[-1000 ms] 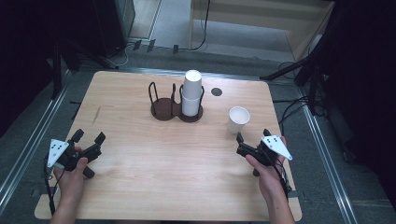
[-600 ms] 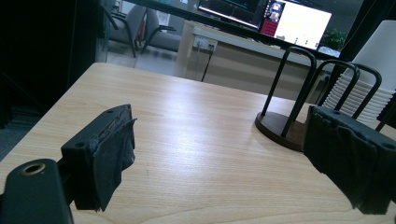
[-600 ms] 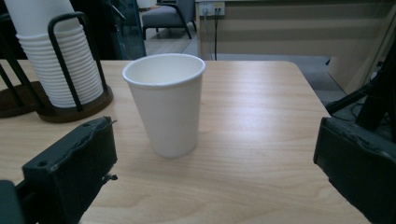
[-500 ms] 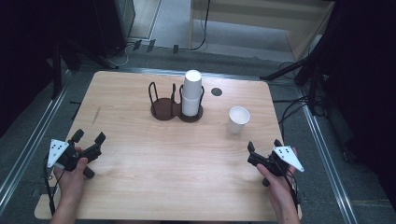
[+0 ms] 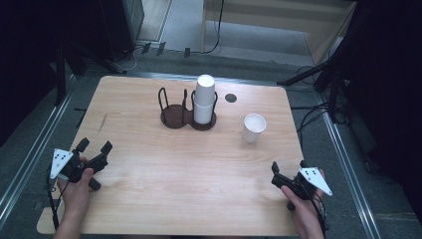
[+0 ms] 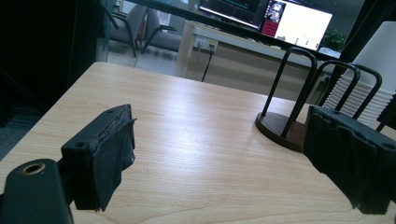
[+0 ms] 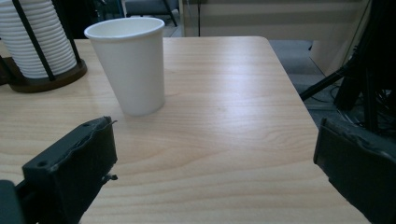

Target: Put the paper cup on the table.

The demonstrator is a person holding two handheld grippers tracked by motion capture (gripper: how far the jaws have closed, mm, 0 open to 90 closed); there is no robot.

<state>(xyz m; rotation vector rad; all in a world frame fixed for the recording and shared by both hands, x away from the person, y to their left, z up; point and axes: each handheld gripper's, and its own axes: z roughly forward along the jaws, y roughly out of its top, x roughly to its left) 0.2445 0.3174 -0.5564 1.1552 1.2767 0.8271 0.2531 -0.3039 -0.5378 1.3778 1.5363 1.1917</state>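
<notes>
Paper cup [image 5: 254,127] stands untouched; left gripper [image 5: 93,148] and right gripper [image 5: 287,166] rest low, jaws spread.

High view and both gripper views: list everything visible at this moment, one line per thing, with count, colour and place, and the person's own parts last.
table: one, light wood, centre of the high view.
cup holder: one, dark brown base with black wire loops, two rings, far centre of the table.
stack of cups: one stack, white, upside down in the holder's right ring.
loose cup: one, white, upright, right of the holder.
round hole: one, dark, in the tabletop behind the loose cup.
left gripper: one, black, open, near left edge.
right gripper: one, black, open, near right corner.
hands: two, holding the grippers.
</notes>
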